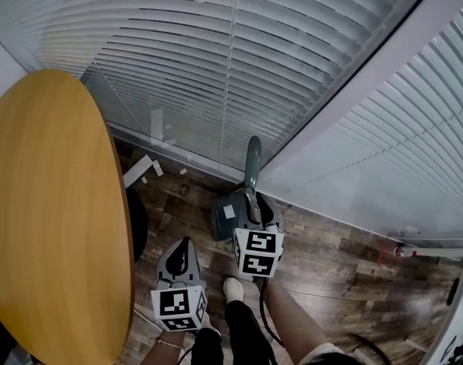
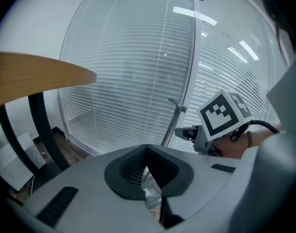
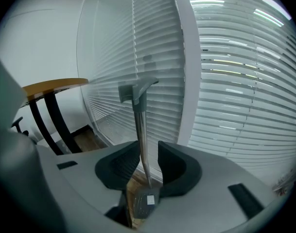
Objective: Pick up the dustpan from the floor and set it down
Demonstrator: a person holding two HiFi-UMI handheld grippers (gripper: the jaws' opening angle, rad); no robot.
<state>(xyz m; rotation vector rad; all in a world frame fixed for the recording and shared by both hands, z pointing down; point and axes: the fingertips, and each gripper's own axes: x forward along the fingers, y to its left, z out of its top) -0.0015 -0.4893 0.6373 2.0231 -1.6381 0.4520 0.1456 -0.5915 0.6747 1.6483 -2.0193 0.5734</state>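
**While right tool (image 3: pixel 148 154) sits loose around the dustpan (image 1: pixel 228 217) handle (image 3: pixel 139 125), left tool (image 2: pixel 147 148) is shut and empty**

Right tool: jaws partly apart. The thin handle runs up between them, close along the left pad, with a clear gap to the right pad. No squeeze visible.

Dustpan: grey base looks to rest on the wood floor (image 1: pixel 330 272), handle upright, its top grip showing against the blinds (image 1: pixel 216 52). It stands in the corner where the two blind-covered glass walls meet, just beside the white corner post (image 1: pixel 353 90).

Left tool: pad tips meet, nothing between them. In the head view it hangs left of the right tool and nearer the person, apart from the dustpan, beside the rim of the round wooden surface (image 1: pixel 56 219).

Paper scraps (image 1: pixel 137 169) lie on the floor by the wall, left of the dustpan. White shoe (image 1: pixel 233 287) shows just below the right tool's marker cube (image 1: pixel 258 253).
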